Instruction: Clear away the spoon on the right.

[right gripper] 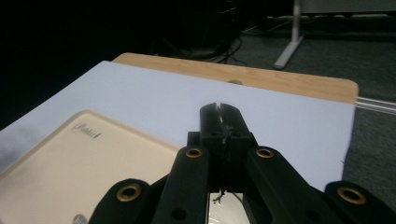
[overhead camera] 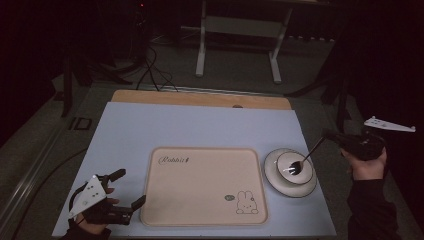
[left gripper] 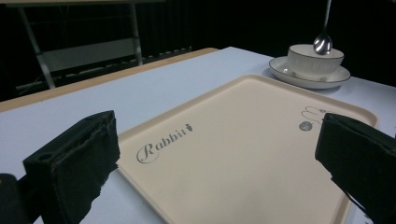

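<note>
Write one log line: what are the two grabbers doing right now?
left gripper: open, beside tray | right gripper: shut on spoon | spoon: over cup on saucer

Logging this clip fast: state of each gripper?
Left gripper: open, empty, beside the tray.
Right gripper: shut on the spoon, over the bowl.

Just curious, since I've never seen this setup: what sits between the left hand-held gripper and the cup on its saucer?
The beige rabbit tray lies between the left hand-held gripper and cup, seen in the high view.
</note>
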The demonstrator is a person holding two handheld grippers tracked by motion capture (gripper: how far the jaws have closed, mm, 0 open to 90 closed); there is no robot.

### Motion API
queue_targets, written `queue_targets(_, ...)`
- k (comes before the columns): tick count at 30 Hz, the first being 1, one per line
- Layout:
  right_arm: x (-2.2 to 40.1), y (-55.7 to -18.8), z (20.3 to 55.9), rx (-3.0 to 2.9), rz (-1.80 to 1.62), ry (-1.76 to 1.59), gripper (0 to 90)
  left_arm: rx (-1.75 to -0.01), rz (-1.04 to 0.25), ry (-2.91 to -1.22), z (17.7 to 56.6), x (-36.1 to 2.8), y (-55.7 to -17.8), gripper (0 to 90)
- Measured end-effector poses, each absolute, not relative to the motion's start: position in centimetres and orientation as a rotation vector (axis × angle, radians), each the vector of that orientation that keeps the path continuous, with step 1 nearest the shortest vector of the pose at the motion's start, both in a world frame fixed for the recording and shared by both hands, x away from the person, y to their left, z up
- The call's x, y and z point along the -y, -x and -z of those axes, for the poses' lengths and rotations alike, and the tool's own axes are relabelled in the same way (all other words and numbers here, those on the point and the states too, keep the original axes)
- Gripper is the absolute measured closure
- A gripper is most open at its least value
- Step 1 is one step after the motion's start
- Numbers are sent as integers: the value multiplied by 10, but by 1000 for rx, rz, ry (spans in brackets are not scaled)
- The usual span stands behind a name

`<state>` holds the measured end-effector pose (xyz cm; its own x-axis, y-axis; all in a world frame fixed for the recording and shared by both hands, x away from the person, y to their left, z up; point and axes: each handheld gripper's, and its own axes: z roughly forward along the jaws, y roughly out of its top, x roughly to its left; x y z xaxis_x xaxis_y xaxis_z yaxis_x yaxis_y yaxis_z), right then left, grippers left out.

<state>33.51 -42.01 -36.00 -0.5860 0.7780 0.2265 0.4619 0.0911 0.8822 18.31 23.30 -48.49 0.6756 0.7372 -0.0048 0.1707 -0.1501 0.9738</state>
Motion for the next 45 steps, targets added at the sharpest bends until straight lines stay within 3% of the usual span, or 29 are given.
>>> queue_targets(19,382,-336,322,-2204,-1508,-1035,898,-741,-578,-1686,485,-232,-184,0)
queue_targets(45,308,-347,316,-2444,-1608,-716,898,-735,-579,-1683,485,-232,-183,0)
